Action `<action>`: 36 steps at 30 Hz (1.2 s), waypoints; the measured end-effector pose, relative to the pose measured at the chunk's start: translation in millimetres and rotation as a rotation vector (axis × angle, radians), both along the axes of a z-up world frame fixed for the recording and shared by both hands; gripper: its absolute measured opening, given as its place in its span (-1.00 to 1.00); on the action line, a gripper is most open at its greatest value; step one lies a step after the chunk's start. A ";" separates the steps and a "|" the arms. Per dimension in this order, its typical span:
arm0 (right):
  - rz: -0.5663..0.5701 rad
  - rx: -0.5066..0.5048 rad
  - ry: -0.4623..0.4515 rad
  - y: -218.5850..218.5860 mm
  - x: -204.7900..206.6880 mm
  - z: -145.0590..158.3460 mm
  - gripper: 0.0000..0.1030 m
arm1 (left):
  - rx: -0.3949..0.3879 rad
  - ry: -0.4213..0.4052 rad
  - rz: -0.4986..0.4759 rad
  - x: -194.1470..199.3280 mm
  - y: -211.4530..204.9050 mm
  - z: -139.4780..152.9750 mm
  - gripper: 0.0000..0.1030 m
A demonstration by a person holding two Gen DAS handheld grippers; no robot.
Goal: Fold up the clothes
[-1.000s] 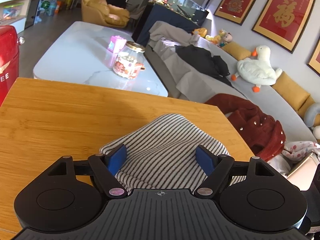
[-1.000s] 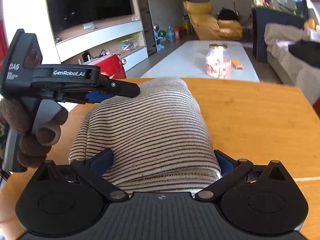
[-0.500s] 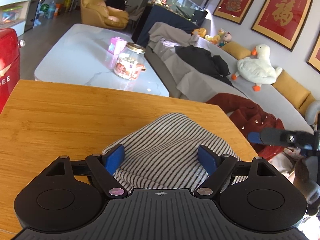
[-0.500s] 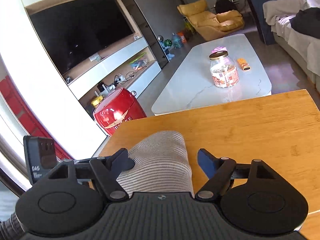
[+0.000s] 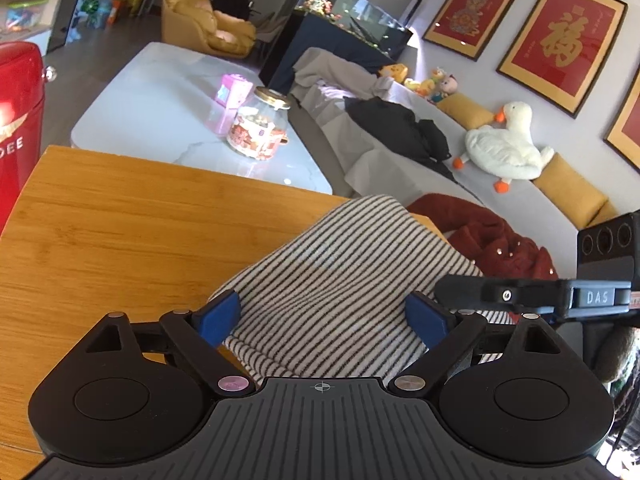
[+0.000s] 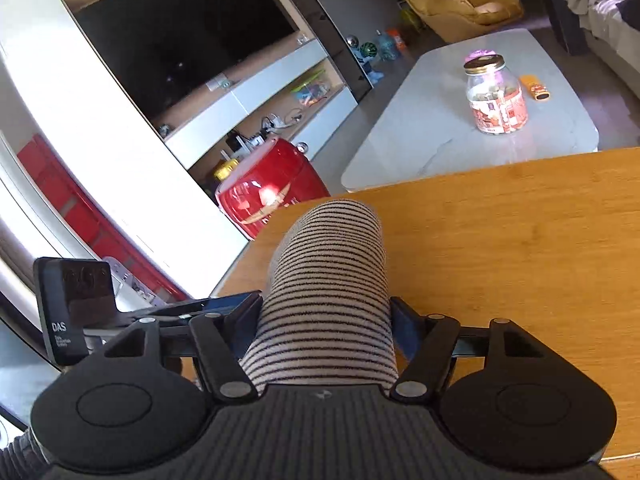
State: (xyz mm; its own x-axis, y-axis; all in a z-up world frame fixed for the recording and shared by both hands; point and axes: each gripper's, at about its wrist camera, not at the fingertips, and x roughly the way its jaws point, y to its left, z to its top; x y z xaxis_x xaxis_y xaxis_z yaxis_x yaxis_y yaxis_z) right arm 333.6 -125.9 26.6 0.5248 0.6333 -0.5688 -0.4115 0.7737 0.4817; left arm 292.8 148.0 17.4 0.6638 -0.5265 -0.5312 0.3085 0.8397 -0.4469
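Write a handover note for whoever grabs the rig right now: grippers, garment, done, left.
Left gripper: open, fingers either side of the striped garment, no grip visible.
Right gripper: fingers close against a rolled bundle of the same garment; clamped or not, cannot tell.
Garment: bunched on the wooden table, near the corner toward the sofa; right gripper approaches from the side beside the left one.
Done: garment gathered into a compact bundle.
Left: judging by the uneven shape, flatten and tidy the final fold, then release.
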 end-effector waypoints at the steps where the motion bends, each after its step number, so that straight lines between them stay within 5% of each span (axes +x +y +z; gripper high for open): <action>1: -0.010 -0.035 -0.017 1.4 -0.7 -3.9 0.31 | -0.001 0.002 -0.002 0.1 0.8 -1.5 0.77; 9: -0.045 -0.138 -0.098 5.9 -15.5 -2.5 0.52 | 0.123 -0.043 -0.013 -4.3 -25.6 1.5 0.84; 12: 0.030 -0.050 -0.025 -1.6 -20.5 -2.0 0.93 | 0.105 -0.036 -0.008 -4.8 -20.8 1.5 0.84; 17: 0.060 -0.057 0.038 -4.5 -41.1 -27.5 0.95 | 0.085 -0.031 -0.004 -2.0 -17.5 0.8 0.85; 19: 0.053 -0.025 0.048 -7.3 -48.1 -27.1 0.75 | 0.069 -0.024 0.002 -0.6 -14.5 0.5 0.85; 21: 0.049 0.001 0.019 -9.7 -56.5 -11.2 0.33 | 0.052 -0.016 0.009 0.8 -11.4 0.2 0.86; 23: 0.058 0.055 -0.003 -16.5 -62.0 4.3 0.22 | 0.035 -0.008 0.015 2.2 -8.4 -0.1 0.88; 27: 0.036 -0.048 0.013 -17.2 -63.0 -5.2 0.24 | 0.013 0.001 0.018 4.2 -5.9 -2.5 0.88; 34: -0.025 -0.121 -0.043 -16.9 -79.3 -23.2 0.61 | 0.116 -0.011 0.035 -4.9 -23.9 8.9 0.90; 36: -0.036 -0.147 -0.074 -15.3 -84.8 -22.1 0.69 | 0.084 0.018 0.078 -15.2 -17.3 13.7 0.90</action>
